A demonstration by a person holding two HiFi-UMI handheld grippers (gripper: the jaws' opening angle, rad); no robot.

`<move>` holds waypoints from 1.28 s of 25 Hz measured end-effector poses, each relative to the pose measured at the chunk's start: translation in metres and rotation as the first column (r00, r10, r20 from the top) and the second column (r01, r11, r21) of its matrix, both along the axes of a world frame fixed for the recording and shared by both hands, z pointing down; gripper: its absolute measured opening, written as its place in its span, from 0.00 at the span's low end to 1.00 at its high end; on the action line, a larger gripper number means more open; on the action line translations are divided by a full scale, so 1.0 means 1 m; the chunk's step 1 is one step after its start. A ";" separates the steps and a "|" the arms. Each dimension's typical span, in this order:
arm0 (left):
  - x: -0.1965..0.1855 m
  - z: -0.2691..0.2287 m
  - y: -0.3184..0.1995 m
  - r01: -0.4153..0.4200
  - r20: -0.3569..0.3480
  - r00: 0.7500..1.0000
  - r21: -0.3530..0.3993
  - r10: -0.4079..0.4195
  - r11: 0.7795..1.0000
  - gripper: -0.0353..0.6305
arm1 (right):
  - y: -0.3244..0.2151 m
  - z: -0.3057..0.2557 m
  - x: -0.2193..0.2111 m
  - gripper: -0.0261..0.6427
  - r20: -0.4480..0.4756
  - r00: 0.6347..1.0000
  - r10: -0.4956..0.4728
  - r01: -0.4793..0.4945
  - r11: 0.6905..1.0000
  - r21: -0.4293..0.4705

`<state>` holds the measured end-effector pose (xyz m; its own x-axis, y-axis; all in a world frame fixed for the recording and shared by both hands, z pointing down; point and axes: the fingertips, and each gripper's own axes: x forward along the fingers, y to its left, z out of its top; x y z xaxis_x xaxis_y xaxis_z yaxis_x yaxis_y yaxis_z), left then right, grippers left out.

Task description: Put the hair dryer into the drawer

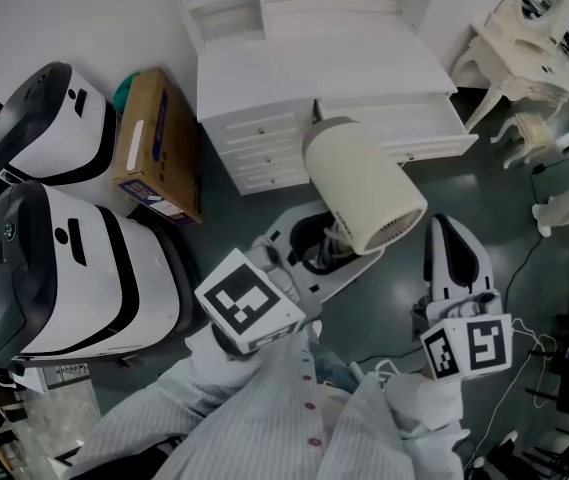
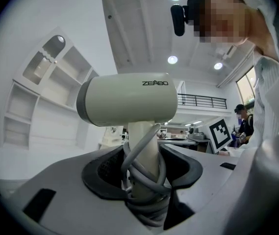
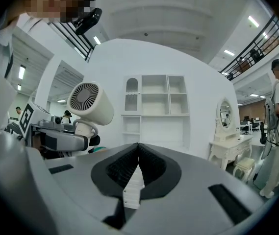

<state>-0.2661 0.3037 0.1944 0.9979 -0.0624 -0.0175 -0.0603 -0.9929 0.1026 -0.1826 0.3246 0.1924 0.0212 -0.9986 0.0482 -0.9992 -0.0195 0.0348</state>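
In the head view my left gripper (image 1: 314, 243) is shut on the handle of a cream hair dryer (image 1: 364, 193), which it holds over the dark floor in front of a white dresser (image 1: 264, 78). The left gripper view shows the grey cord wound round the handle between the pads of the left gripper (image 2: 141, 177), with the hair dryer (image 2: 129, 102) barrel lying sideways above. A wide dresser drawer (image 1: 404, 133) on the right seems to stick out. My right gripper (image 1: 446, 226) is shut and holds nothing. The right gripper (image 3: 138, 147) view has the hair dryer (image 3: 88, 102) to its left.
Two large white-and-black machines (image 1: 54, 268) and a cardboard box (image 1: 159, 148) stand left of the dresser. A white vanity table (image 1: 524, 38) and stool (image 1: 539, 128) are at the far right. Cables (image 1: 524, 268) lie on the floor. A person (image 3: 276, 126) stands right.
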 end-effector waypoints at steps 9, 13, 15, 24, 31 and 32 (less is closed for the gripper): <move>0.043 0.001 -0.072 0.001 -0.001 1.000 0.014 -0.001 1.000 0.38 | -0.066 0.002 0.040 0.06 0.000 1.000 0.008 -0.008 1.000 -0.011; 0.065 0.002 -0.110 -0.005 0.008 1.000 0.008 0.005 1.000 0.38 | -0.102 0.000 0.062 0.06 -0.006 1.000 0.017 -0.018 1.000 -0.017; 0.075 0.002 -0.128 -0.008 0.009 1.000 0.008 0.008 1.000 0.38 | -0.120 -0.002 0.072 0.06 -0.010 1.000 0.023 -0.023 1.000 -0.017; 0.107 -0.002 -0.193 -0.031 -0.005 0.999 0.022 0.031 0.999 0.38 | -0.184 -0.002 0.104 0.06 -0.003 0.999 0.047 -0.047 0.999 -0.019; 0.118 0.000 -0.224 -0.057 -0.008 0.998 0.039 0.057 0.998 0.38 | -0.213 -0.001 0.118 0.06 -0.006 0.997 0.078 -0.078 0.997 -0.004; 0.120 -0.001 -0.227 -0.061 -0.009 0.998 0.037 0.061 0.997 0.38 | -0.214 -0.002 0.120 0.06 -0.007 0.996 0.085 -0.085 0.996 -0.001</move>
<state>-0.1464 0.0770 0.1935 0.9996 -0.0007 -0.0286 0.0012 -0.9978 0.0660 -0.0624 0.1104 0.1908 0.1066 -0.9931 0.0491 -0.9936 -0.1046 0.0422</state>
